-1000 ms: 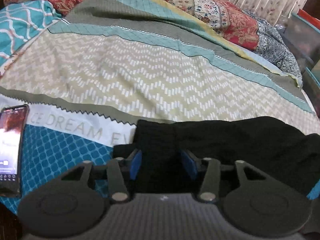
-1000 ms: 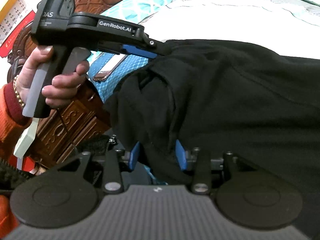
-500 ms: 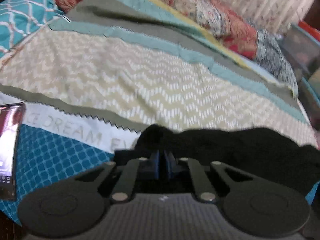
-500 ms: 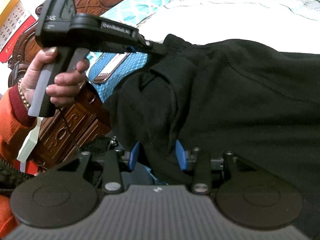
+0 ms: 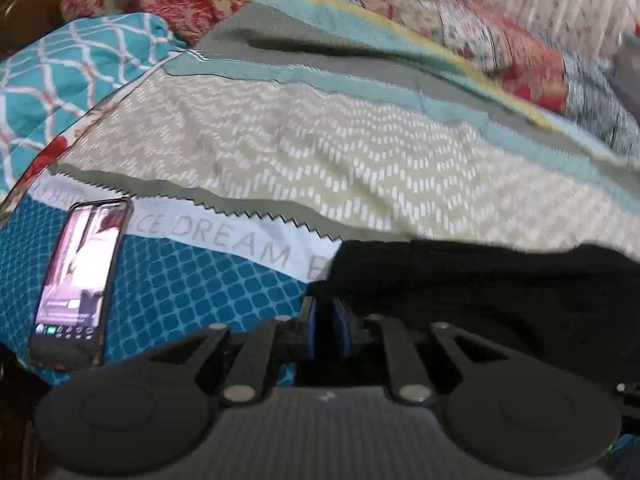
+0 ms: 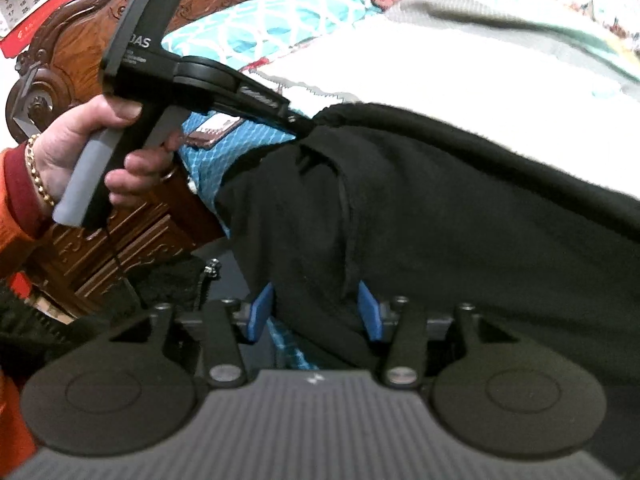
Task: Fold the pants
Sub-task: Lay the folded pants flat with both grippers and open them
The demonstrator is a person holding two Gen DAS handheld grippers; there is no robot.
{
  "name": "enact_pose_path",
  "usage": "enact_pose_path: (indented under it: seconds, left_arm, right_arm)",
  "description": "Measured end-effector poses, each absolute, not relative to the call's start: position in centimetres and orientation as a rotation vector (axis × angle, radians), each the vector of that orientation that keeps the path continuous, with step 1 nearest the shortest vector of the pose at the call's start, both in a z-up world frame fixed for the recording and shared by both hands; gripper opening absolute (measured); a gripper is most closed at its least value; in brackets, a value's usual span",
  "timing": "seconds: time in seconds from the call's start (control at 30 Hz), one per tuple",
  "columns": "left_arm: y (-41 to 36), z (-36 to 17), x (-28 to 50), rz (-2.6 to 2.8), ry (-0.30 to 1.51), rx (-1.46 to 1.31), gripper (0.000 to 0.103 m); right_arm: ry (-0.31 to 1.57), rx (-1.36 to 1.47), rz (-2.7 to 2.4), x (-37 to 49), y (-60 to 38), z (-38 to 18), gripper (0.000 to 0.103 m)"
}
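The black pants [image 6: 460, 220] lie bunched along the near edge of the bed; they also show in the left wrist view [image 5: 500, 292]. My left gripper [image 5: 329, 330] is shut on the pants' far corner and lifts it slightly; in the right wrist view it [image 6: 298, 122] pinches that corner. My right gripper [image 6: 316, 312] is open, its blue pads on either side of a hanging fold of the pants at the bed's edge, not pressed together.
A phone [image 5: 78, 280] with a lit screen lies on the blue-patterned sheet [image 5: 192, 280] at the left. Pillows and quilts [image 5: 460, 40] are piled at the back. A carved wooden headboard [image 6: 80, 80] stands to the left.
My left gripper closed on the pants' corner and has pulled it up and to the right. My right gripper stayed open around the hanging fold.
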State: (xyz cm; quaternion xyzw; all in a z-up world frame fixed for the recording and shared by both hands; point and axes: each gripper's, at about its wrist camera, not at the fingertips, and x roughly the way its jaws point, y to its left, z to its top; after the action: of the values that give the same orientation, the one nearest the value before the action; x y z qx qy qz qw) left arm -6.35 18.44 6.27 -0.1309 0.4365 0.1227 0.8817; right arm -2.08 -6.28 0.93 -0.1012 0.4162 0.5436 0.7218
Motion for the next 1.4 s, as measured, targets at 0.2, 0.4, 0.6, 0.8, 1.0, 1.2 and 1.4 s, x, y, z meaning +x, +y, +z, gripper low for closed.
enact_pose_path:
  seconds: [0.2, 0.4, 0.6, 0.8, 1.0, 1.2, 1.4]
  left_arm:
    - [18.2, 10.5, -7.7, 0.158, 0.762, -0.426, 0.013]
    - [12.7, 9.2, -5.4, -0.066, 0.828, -0.436, 0.013]
    - [12.6, 4.7, -5.3, 0.066, 0.968, -0.332, 0.01]
    - [14.0, 4.1, -6.4, 0.079, 0.971, -0.414, 0.006]
    - [12.5, 7.2, -6.0, 0.021, 0.894, -0.417, 0.013]
    - [9.0, 7.3, -4.5, -0.077, 0.899, -0.385, 0.017]
    - [7.5, 4.3, -3.9, -0.036, 1.018, -0.299, 0.017]
  right_arm:
    - [0.848, -0.114, 1.114, -0.8, -9.6, 3.0, 0.05]
    - [0.894, 0.047, 0.969, 1.7, -11.3, 2.7, 0.032]
    - [0.973, 0.006, 0.969, 0.8, -10.3, 0.6, 0.026]
    - [0.996, -0.128, 1.035, -0.9, -7.8, -0.1, 0.029]
    - [0.909, -0.105, 0.987, -0.4, -10.7, 1.4, 0.029]
    - [0.87, -0.075, 0.846, 1.0, -15.6, 1.7, 0.029]
    - [0.998, -0.004, 0.746, 1.8, -18.8, -1.0, 0.029]
